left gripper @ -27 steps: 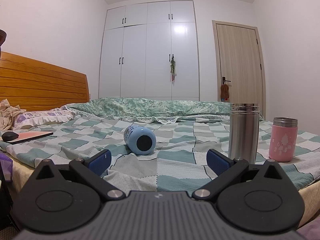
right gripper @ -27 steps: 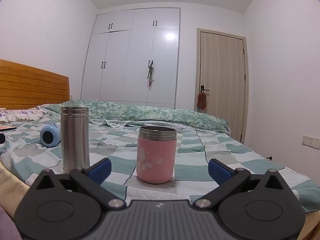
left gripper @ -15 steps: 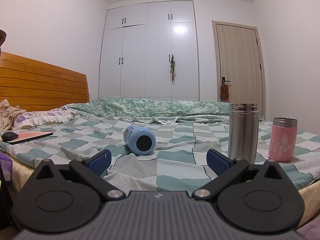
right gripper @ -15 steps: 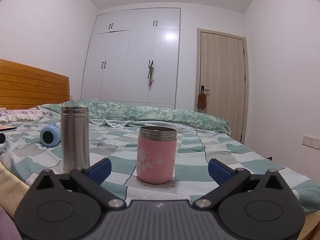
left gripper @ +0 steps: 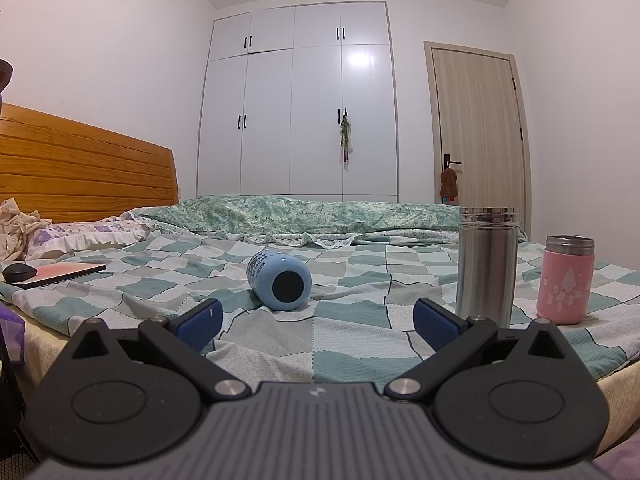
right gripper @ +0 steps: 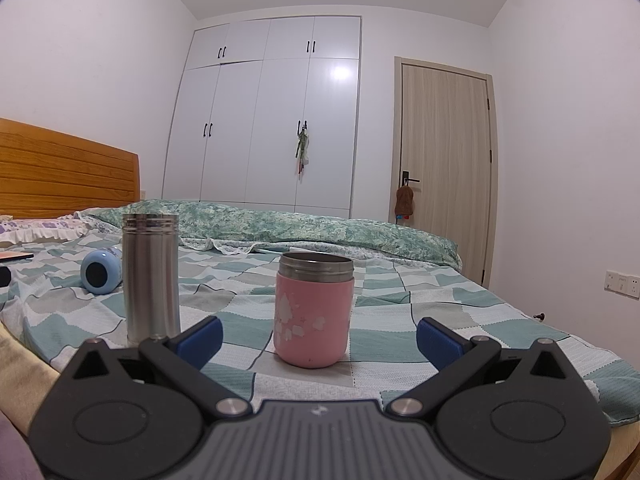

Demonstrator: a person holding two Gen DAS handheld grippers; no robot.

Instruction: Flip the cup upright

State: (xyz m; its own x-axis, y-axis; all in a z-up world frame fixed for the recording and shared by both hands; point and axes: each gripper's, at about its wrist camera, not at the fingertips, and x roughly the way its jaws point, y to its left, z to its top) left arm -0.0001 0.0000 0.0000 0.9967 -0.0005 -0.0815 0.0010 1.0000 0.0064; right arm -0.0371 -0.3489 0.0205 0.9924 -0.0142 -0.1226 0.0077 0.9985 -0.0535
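Note:
A light blue cup (left gripper: 280,280) lies on its side on the checked bedspread (left gripper: 352,320), its dark round end facing me. It also shows at the far left in the right wrist view (right gripper: 100,272). My left gripper (left gripper: 316,322) is open and empty, a short way in front of the blue cup. A pink cup (right gripper: 314,310) stands upright just ahead of my right gripper (right gripper: 318,338), which is open and empty. A tall steel flask (right gripper: 150,276) stands upright to the pink cup's left.
A dark mouse (left gripper: 18,272) and a flat pink pad (left gripper: 64,271) lie on the bed at the left. A folded green quilt (left gripper: 320,216) runs along the far side. A wooden headboard (left gripper: 80,172) is left; wardrobe and door stand behind.

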